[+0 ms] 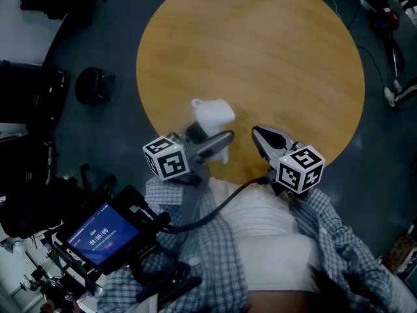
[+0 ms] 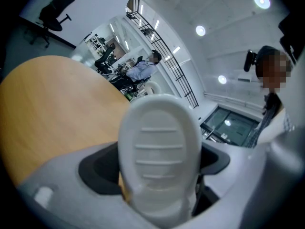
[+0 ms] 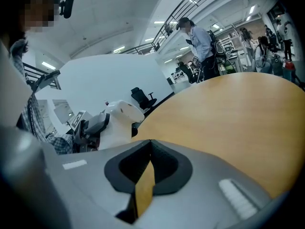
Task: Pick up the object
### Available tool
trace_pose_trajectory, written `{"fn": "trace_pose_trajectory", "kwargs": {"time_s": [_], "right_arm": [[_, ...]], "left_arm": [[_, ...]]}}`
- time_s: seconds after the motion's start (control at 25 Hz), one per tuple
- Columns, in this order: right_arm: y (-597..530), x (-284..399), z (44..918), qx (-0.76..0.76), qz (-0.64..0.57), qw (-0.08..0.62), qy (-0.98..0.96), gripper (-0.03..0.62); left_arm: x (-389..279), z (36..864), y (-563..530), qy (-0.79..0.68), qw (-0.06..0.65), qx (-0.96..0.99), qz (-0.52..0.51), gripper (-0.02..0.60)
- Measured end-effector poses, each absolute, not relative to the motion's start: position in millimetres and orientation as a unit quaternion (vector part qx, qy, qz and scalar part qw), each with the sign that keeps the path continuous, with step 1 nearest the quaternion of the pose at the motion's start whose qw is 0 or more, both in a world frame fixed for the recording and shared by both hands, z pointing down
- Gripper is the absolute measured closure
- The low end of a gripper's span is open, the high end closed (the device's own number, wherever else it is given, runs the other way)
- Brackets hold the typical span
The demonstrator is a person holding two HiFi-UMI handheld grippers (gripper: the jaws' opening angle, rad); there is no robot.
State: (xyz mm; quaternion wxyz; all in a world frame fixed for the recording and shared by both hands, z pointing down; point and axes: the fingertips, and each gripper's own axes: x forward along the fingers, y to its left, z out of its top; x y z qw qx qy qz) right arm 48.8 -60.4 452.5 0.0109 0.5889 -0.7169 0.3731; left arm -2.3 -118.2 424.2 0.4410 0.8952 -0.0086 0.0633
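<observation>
We have our left gripper (image 1: 215, 140) clenched on the white moulded plastic object with a ribbed oval face (image 1: 214, 115), and the left gripper view shows that ribbed face filling the gap between the jaws, so the grasp looks full rather than at the tips. The object sits over the round tan wooden table (image 1: 260, 57) near its 6 o'clock rim. Its bulk juts out past the jaws toward 12 o'clock, with a small spout-like tab at its 10 o'clock corner. We judge that it is held close to our body and near the table edge because that keeps the reach short. We cannot tell from these views whether it has cleared the tabletop. Our right gripper (image 1: 264, 137) waits at about 4 o'clock of the object, just beside it and not touching. Its jaws are pressed together on nothing, which suits a one-handed pick.
</observation>
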Motion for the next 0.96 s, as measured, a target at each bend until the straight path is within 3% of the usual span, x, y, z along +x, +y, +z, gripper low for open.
{"fn": "trace_pose_trajectory", "kwargs": {"time_s": [0.96], "right_arm": [[-59.2,45.5,457.6,0.589,0.377,0.011,-0.715,0.589]], "left_arm": [[-1.4,429.5,-116.4,-0.005,0.444,0.893,0.069,0.123]]}}
